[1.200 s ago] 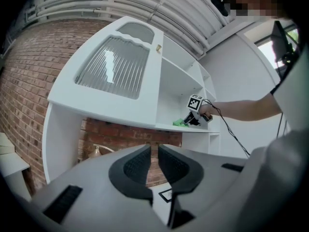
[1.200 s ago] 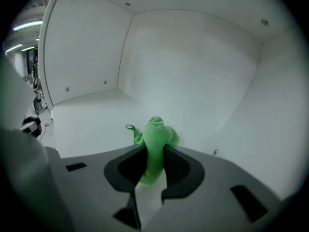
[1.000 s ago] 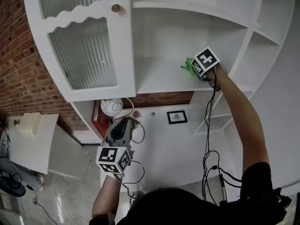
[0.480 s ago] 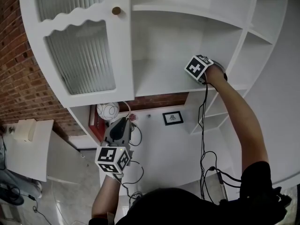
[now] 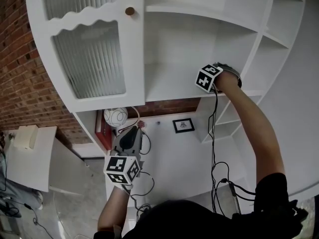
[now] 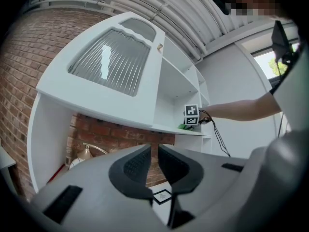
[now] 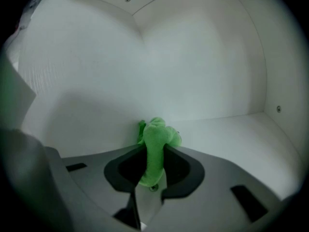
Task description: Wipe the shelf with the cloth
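Up on the white shelf (image 5: 167, 86), my right hand-held gripper (image 7: 154, 164) pinches the green cloth (image 7: 156, 140)
Cloth bunches straight ahead of the jaw tips, pointing at the back wall (image 7: 193, 57); bare shelf runs to either side, so I'd sweep sideways. My left hand-held gripper (image 6: 153, 164) hangs well below, narrow and empty

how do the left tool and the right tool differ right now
The right tool clamps a green cloth; the left tool has its jaws nearly together on nothing. The right tool is up at the white shelf; the left tool hangs low, away from it. Both share the same grey two-jaw build.
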`<action>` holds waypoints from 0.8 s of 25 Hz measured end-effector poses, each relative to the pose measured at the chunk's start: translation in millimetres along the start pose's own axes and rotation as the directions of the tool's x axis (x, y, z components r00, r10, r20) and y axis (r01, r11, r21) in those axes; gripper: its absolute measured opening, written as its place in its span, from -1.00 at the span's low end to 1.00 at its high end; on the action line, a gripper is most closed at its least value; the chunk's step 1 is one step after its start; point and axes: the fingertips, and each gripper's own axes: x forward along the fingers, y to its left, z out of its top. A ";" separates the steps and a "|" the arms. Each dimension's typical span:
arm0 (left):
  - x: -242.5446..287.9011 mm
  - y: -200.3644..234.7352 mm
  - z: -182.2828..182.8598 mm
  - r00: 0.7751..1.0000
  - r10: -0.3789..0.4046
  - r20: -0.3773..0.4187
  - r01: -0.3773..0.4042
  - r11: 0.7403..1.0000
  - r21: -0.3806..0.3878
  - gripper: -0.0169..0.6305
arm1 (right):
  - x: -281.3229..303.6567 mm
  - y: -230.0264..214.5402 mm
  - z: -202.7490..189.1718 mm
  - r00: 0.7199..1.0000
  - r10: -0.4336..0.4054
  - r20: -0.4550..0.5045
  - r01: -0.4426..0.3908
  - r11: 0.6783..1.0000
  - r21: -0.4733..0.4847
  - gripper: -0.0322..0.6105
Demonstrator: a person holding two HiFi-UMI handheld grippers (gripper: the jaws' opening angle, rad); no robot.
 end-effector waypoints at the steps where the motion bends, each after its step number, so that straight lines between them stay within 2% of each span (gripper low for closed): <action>1: -1.9 0.4 0.6 1.000 0.004 0.000 -0.004 1.000 0.002 -0.81 | 0.5 -1.2 -2.9 1.000 -0.025 -0.017 0.025 0.999 -0.031 -0.64; 4: -9.6 2.2 1.5 1.000 0.021 0.001 -0.021 1.000 0.004 -0.81 | -5.5 -8.5 -2.2 0.996 -0.094 0.004 0.094 0.993 -0.068 -0.63; 6: -15.5 5.2 1.2 0.999 0.039 0.000 -0.039 0.999 0.003 -0.81 | -19.9 -14.1 12.5 0.990 -0.095 0.106 0.095 0.995 0.004 -0.63; 7: -18.4 7.0 1.0 0.999 0.050 0.000 -0.050 0.999 0.003 -0.81 | -30.0 -15.3 23.7 0.981 -0.067 0.182 0.055 0.996 0.070 -0.63; 8: -21.1 8.8 0.8 0.998 0.061 -0.001 -0.061 0.998 0.002 -0.81 | -42.3 -15.4 36.6 0.961 -0.020 0.274 -0.021 0.989 0.147 -0.63; 9: -23.6 10.0 0.6 0.997 0.071 -0.002 -0.071 0.997 0.001 -0.81 | -56.8 -15.0 50.5 0.925 0.035 0.378 -0.126 0.967 0.220 -0.63; 10: -26.2 10.8 0.5 0.997 0.081 -0.002 -0.081 0.997 0.002 -0.81 | -73.2 -14.4 64.8 0.869 0.090 0.486 -0.252 0.927 0.278 -0.63; 11: -29.2 11.4 0.4 0.996 0.091 -0.004 -0.091 0.996 0.003 -0.81 | -90.6 -12.9 78.5 0.796 0.141 0.589 -0.387 0.866 0.316 -0.63; 13: -36.3 12.6 0.4 0.994 0.111 -0.007 -0.111 0.994 0.006 -0.81 | -124.7 -5.7 103.9 0.618 0.217 0.755 -0.638 0.700 0.321 -0.63; 14: -40.1 13.5 0.5 0.992 0.122 -0.008 -0.122 0.992 0.008 -0.81 | -139.7 -0.2 115.6 0.530 0.246 0.811 -0.732 0.616 0.292 -0.63; 15: -44.0 14.6 0.7 0.991 0.134 -0.008 -0.134 0.991 0.009 -0.81 | -152.4 6.4 126.7 0.454 0.271 0.849 -0.800 0.544 0.254 -0.63; 16: -47.9 15.8 0.9 0.989 0.146 -0.007 -0.146 0.989 0.010 -0.81 | -162.6 13.8 137.3 0.394 0.295 0.870 -0.843 0.493 0.215 -0.63; 17: -52.0 17.2 1.2 0.987 0.159 -0.006 -0.159 0.987 0.011 -0.81 | -170.3 21.7 147.2 0.351 0.319 0.880 -0.869 0.460 0.180 -0.63; 18: -56.2 18.6 1.3 0.985 0.171 -0.005 -0.171 0.985 0.013 -0.81 | -176.2 29.7 156.6 0.320 0.342 0.883 -0.886 0.440 0.151 -0.63; 20: -64.8 21.8 1.5 0.981 0.194 -0.001 -0.194 0.981 0.015 -0.81 | -185.3 44.9 173.1 0.277 0.385 0.880 -0.905 0.412 0.105 -0.63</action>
